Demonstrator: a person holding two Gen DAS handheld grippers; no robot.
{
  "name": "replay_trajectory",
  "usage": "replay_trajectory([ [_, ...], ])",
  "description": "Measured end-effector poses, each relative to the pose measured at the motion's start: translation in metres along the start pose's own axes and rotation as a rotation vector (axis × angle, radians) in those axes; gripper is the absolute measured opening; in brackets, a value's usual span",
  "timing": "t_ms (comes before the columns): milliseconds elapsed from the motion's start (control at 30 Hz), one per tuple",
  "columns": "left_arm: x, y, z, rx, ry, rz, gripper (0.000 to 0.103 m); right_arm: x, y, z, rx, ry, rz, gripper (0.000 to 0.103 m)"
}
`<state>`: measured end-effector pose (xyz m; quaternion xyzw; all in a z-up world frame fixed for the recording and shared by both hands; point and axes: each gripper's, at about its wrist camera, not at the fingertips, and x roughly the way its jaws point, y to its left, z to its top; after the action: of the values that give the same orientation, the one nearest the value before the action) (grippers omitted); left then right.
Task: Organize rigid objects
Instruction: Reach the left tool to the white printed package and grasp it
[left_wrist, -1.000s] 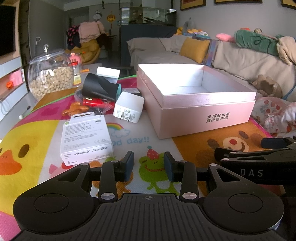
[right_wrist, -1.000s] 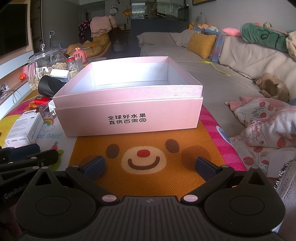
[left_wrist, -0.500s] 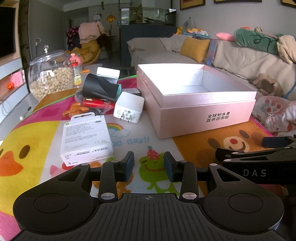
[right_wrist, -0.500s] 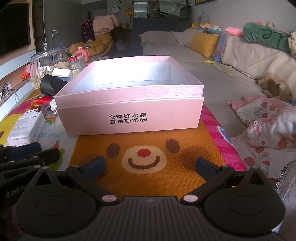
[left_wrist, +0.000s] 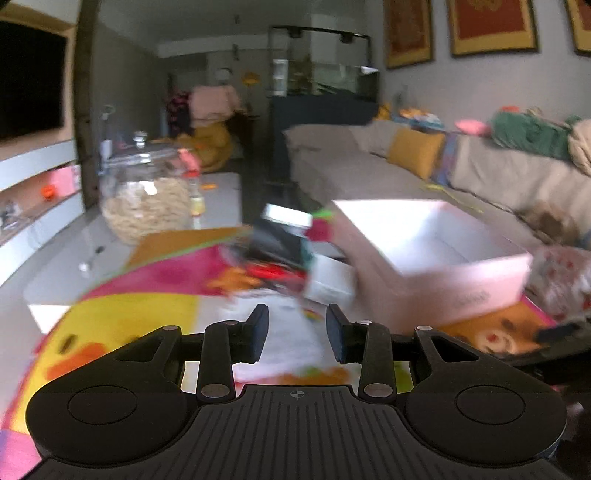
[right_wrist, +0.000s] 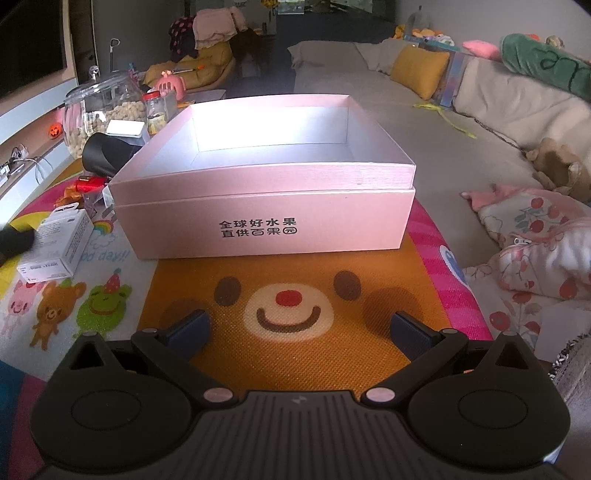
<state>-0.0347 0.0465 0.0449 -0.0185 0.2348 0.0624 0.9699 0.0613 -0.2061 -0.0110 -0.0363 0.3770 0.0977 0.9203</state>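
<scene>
An open, empty pink box (right_wrist: 266, 221) stands on the cartoon mat straight ahead of my right gripper (right_wrist: 299, 325), which is open and holds nothing. Left of the box lie a white retail package (right_wrist: 55, 243), a black cylinder (right_wrist: 107, 151) and red wrappers (right_wrist: 88, 182). In the blurred left wrist view, my left gripper (left_wrist: 297, 325) hovers above the mat with its jaws closing and nothing between them. It points at the white charger (left_wrist: 332, 280) and the black cylinder (left_wrist: 277, 240), beside the pink box (left_wrist: 461, 280). Its dark tip (right_wrist: 14, 238) shows at the right wrist view's left edge.
A glass jar of snacks (right_wrist: 99, 110) and a small bottle (right_wrist: 157, 110) stand behind the clutter. A beige sofa (right_wrist: 406, 147) with a yellow cushion (right_wrist: 417, 70) runs along the right. A cherry-print cloth (right_wrist: 535, 236) lies by the mat's right edge.
My left gripper has risen and moved forward toward the clutter, and its view is now blurred. The right gripper has stayed where it was, still open.
</scene>
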Motion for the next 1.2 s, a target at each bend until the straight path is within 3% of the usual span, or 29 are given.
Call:
replay_trajectory([
  [100,0.011,0.015,0.006,-0.047,0.035,0.003,0.038,0.0,0.0,0.0,-0.001,-0.002,-0.001,0.103],
  [267,0.039,-0.001,-0.002,0.024,0.108,-0.003,0.038,0.0,0.001,0.0,-0.005,-0.005,-0.001,0.103],
  [333,0.042,-0.006,-0.011,0.043,0.101,-0.013,0.041,0.0,0.001,0.0,-0.005,-0.005,-0.001,0.103],
  [467,0.042,-0.016,-0.016,0.081,0.098,-0.07,0.061,0.0,0.001,0.0,-0.005,-0.005,-0.001,0.103],
  [600,0.041,-0.017,-0.016,0.096,0.097,-0.082,0.064,0.0,0.001,0.0,-0.005,-0.005,-0.001,0.103],
  [633,0.038,-0.015,-0.016,0.088,0.085,-0.064,0.063,0.0,0.001,0.0,-0.005,-0.005,-0.001,0.103],
  [767,0.039,-0.015,-0.014,0.175,0.037,0.126,0.06,0.0,0.001,0.0,-0.005,-0.005,-0.001,0.103],
  [900,0.045,0.002,-0.007,0.122,0.072,0.13,0.063,0.0,0.0,0.0,-0.005,-0.005,0.001,0.103],
  [967,0.046,0.013,-0.003,0.042,0.102,0.069,0.059,-0.001,0.0,0.0,-0.005,-0.005,0.002,0.103],
  [1033,0.049,0.02,0.0,-0.044,0.136,0.006,0.063,-0.001,0.0,0.0,-0.006,-0.005,0.002,0.103],
  [1200,0.054,0.016,0.005,-0.049,0.148,0.005,0.061,-0.001,0.0,0.0,-0.007,-0.005,0.003,0.103],
])
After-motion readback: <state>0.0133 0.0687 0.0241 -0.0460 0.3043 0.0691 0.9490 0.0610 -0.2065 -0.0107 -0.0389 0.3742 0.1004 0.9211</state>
